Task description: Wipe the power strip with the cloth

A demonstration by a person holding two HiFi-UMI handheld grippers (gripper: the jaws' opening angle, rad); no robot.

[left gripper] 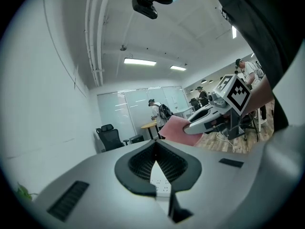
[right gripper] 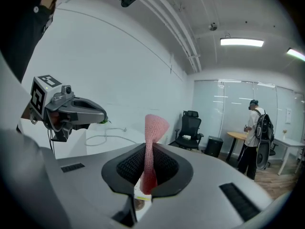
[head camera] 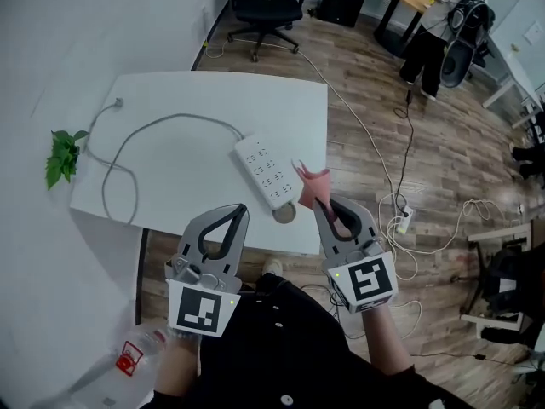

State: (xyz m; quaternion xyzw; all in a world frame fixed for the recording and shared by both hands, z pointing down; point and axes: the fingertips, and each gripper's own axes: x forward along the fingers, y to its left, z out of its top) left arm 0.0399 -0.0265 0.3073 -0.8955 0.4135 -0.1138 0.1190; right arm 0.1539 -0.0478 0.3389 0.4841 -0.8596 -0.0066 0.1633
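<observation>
**Jaw state.** The right gripper [right gripper: 148, 149] has its jaws clenched on the cloth [right gripper: 151, 142]. The pink fabric is pinched as a narrow twisted strip between the pads, and a loose flap stands up past the tips. The left gripper [left gripper: 155, 144] has its jaws closed tip to tip with nothing between them. Only the power strip [left gripper: 159, 182] shows through the slit below the tips.

**Position.** In the head view, the right gripper [head camera: 319, 201] holds the cloth [head camera: 312, 186] over the near edge of the counter [head camera: 187, 100], just beside the near end of the power strip [head camera: 266, 173]. Whether the cloth touches the strip cannot be determined. The left gripper [head camera: 242, 210] is at the same near edge, to the left of the strip and apart from it. The strip lies diagonally toward the near right corner. Its grey cable [head camera: 162, 126] loops away toward the left edge.

**Status.** Judged from this layout, the wipe has not clearly begun.

**Hazards.**
- Nothing restrains the strip. A stroke toward the near edge or the right corner could push it off the counter, since it already lies close to both.
- Little fabric projects beyond the jaws. If the approach is flat, the hard tips rather than the cloth may scrape the sockets.
- The pinch is narrow. Drag against the strip could pull the cloth free.
- Using the left gripper to steady the strip would reduce the first risk.
</observation>
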